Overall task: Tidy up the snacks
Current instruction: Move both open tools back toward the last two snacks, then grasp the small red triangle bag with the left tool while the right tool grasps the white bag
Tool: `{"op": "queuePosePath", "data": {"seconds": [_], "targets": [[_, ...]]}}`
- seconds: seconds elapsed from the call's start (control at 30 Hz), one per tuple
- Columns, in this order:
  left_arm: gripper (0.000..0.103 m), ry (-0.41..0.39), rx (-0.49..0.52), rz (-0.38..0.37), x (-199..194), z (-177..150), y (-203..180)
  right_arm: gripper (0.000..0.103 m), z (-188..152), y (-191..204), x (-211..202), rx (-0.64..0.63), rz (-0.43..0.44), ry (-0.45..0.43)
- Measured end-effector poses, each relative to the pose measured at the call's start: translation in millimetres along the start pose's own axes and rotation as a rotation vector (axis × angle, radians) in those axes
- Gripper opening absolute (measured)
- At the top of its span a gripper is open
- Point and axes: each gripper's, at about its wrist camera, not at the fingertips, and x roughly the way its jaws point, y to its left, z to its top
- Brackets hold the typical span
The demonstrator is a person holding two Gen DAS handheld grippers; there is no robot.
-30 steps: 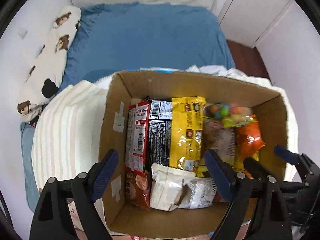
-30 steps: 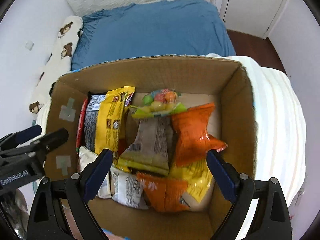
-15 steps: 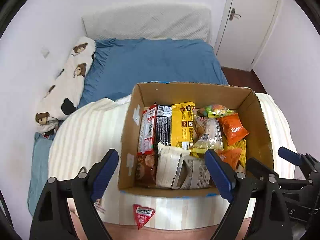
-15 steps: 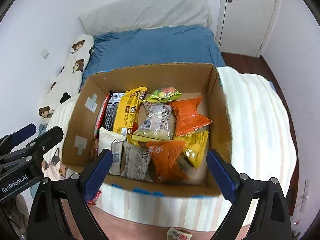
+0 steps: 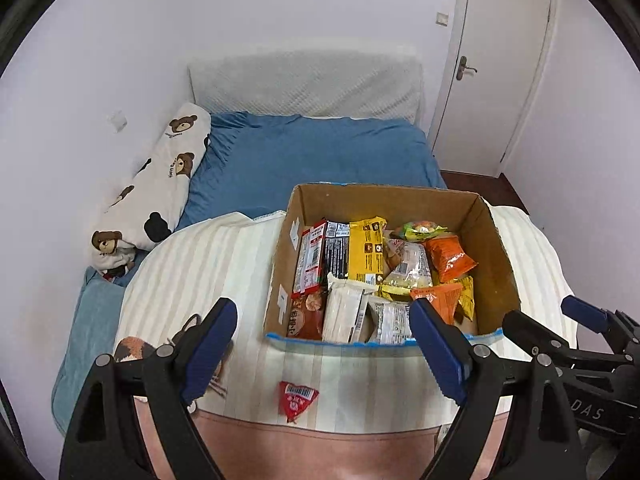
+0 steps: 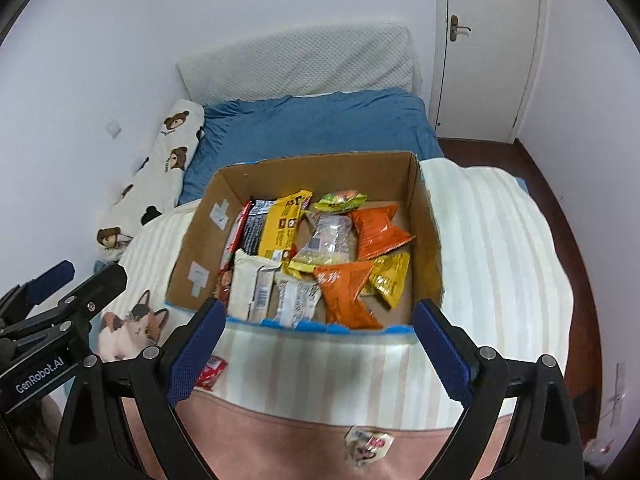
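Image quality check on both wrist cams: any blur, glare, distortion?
Left wrist: sharp, even light, box and door edges bowed by the fisheye, black corner vignette. Right wrist: same bowing, slight blur low in frame on the pale snack packet; mild sheen on the yellow packet.

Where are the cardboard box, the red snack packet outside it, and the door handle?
cardboard box [image 5: 496,248]: left wrist view, inner right wall.
red snack packet [image 5: 297,399]: left wrist view, middle of the wrapper.
door handle [image 6: 456,29]: right wrist view, metal lever.

box [image 5: 496,256]: matt cardboard | snack packets [image 6: 380,228]: glossy foil | blanket [image 6: 496,248]: soft cloth
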Motion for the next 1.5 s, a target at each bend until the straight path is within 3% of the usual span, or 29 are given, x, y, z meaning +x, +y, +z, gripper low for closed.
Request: {"op": "queuePosePath", "data": {"seconds": [0.23,0.53,0.77,0.87,1.0,1.07,1.13,1.2,1.5], "targets": [[0.088,0.081,-0.055,0.009,14.4,-40.5,27.2,0.097,-41.4,-16.4,8.7,0.106,0.041,0.059],[0.088,0.374,-0.158,-0.003,103.7,-110.7,64.2,0.097,-122.9,-68.5,75.1,0.35,0.053,0.256],[0.088,0.489,-0.205,-0.054,157.8,-128.2,65.1,0.095,-174.5,-83.5,135.9,0.43,0.032,0.408],[0.088,0.521,-0.201,-0.054,175.1,-131.3,61.1,0.086,-191.2,-84.0,157.5,0.467,0.035,0.458],[0.088,0.559,-0.2,-0.047,197.5,-134.8,55.8,0.083,-202.9,-77.7,175.0,0.442,0.006,0.474],[0.083,0.558,-0.196,-0.043,204.7,-134.4,53.1,0.076,-203.5,-70.4,176.5,0.407,-0.006,0.459],[0.061,0.566,-0.189,-0.042,210.6,-135.8,48.5,0.059,-204.0,-63.0,178.2,0.364,-0.019,0.445],[0.044,0.582,-0.181,-0.047,214.1,-139.4,44.0,0.056,-204.4,-57.9,178.6,0.35,-0.02,0.441],[0.042,0.613,-0.16,-0.064,180.5,-188.9,33.6,0.055,-218.9,-25.5,175.1,0.288,0.053,0.464]]}}
